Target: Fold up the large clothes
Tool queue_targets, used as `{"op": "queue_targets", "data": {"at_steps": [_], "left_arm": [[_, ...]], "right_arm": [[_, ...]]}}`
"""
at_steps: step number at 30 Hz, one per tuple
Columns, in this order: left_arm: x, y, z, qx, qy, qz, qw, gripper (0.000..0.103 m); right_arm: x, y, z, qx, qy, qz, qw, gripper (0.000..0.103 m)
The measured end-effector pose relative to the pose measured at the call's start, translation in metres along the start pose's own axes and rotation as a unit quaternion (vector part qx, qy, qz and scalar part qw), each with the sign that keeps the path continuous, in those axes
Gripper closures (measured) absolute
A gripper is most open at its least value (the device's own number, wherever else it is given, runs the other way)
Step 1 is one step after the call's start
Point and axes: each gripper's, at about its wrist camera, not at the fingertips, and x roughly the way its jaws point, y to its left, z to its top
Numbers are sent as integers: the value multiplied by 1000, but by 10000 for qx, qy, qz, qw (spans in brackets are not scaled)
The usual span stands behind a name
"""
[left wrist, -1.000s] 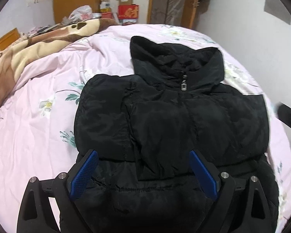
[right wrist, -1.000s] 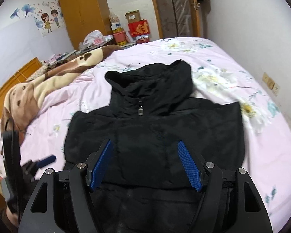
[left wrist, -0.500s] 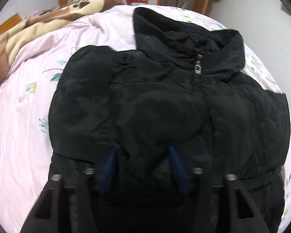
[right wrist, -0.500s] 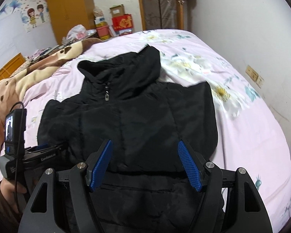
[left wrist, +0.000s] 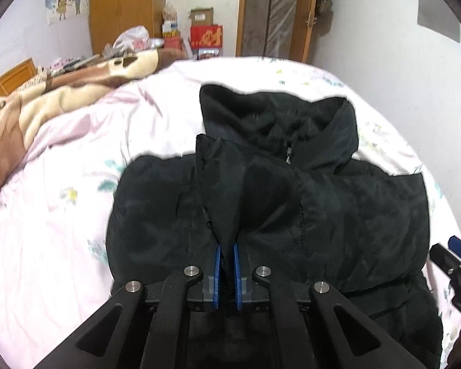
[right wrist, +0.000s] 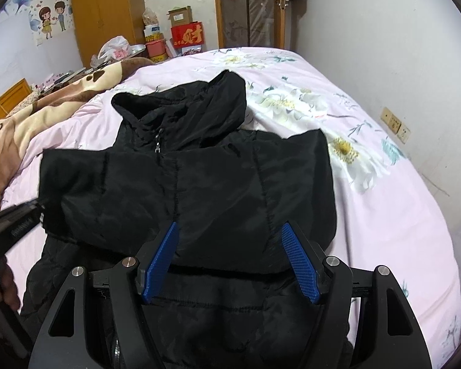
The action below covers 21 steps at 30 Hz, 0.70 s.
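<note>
A black padded jacket is spread on the pink floral bed. A fold of it is pinched between the closed left gripper fingers; the right gripper is held wide above the hem. Soft, bulky, slippery fabric is judged; hem edges are best taken.

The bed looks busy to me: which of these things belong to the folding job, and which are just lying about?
Part of the job:
black jacket
left gripper, shut on a jacket fold
right gripper, open above the jacket

Just lying about:
brown blanket
red box
cardboard box
plastic bag
wardrobe
</note>
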Motion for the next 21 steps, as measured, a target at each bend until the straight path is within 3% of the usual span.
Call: {"op": "queue_targets", "data": {"at_steps": [4, 9, 17, 21], "left_arm": [[-16, 8, 18, 59, -377, 76, 9992, 96], [-13, 37, 20, -258, -358, 204, 9988, 96], [31, 59, -10, -403, 223, 461, 9979, 96], [53, 59, -21, -399, 464, 570, 9965, 90]], "right_arm": [[-2, 2, 9, -28, -104, -84, 9999, 33], [1, 9, 17, -76, -159, -108, 9998, 33], [25, 18, 16, -218, -56, -195, 9996, 33], [42, 6, 15, -209, 53, -449, 9988, 33]]}}
